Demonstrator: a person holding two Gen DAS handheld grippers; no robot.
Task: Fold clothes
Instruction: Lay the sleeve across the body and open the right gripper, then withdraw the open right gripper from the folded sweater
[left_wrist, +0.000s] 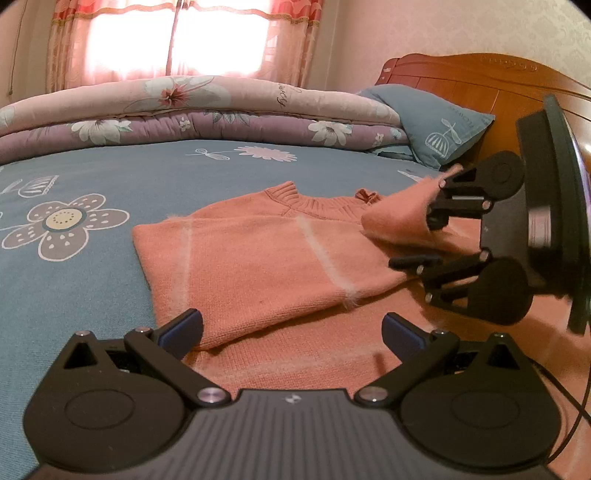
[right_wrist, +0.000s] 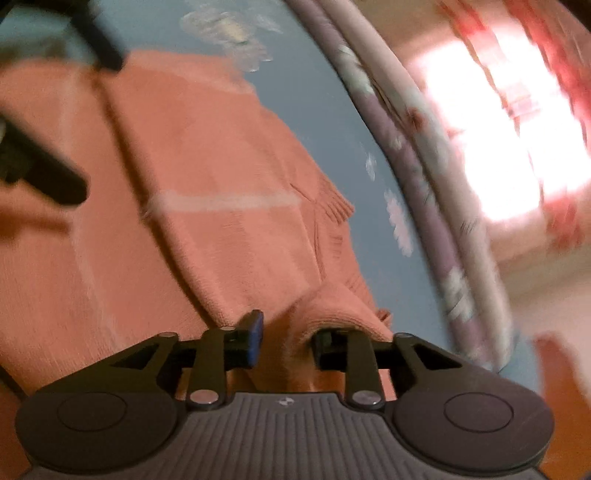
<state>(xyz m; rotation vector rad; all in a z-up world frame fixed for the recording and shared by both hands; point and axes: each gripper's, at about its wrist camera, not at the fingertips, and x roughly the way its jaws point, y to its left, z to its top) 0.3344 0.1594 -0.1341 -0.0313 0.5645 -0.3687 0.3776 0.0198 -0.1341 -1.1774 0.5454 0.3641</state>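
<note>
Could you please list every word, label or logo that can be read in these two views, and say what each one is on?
Cursive script on the folded quilt: partly readable, ends in "...ncy"; the rest cannot be made out.
Upside-down word on the blue pillow, near its far edge: looks like "FLOWER", uncertain.
Small white emblem on the left gripper body: a logo, no letters.
Right wrist view: blurred, nothing readable.
The pink sweater bears no text.

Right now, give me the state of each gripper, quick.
Left gripper: open, fingers spread above the orange sweater, holding nothing.
Right gripper: part open, fingers around a fold of the sweater; firm grip cannot be told.
</note>
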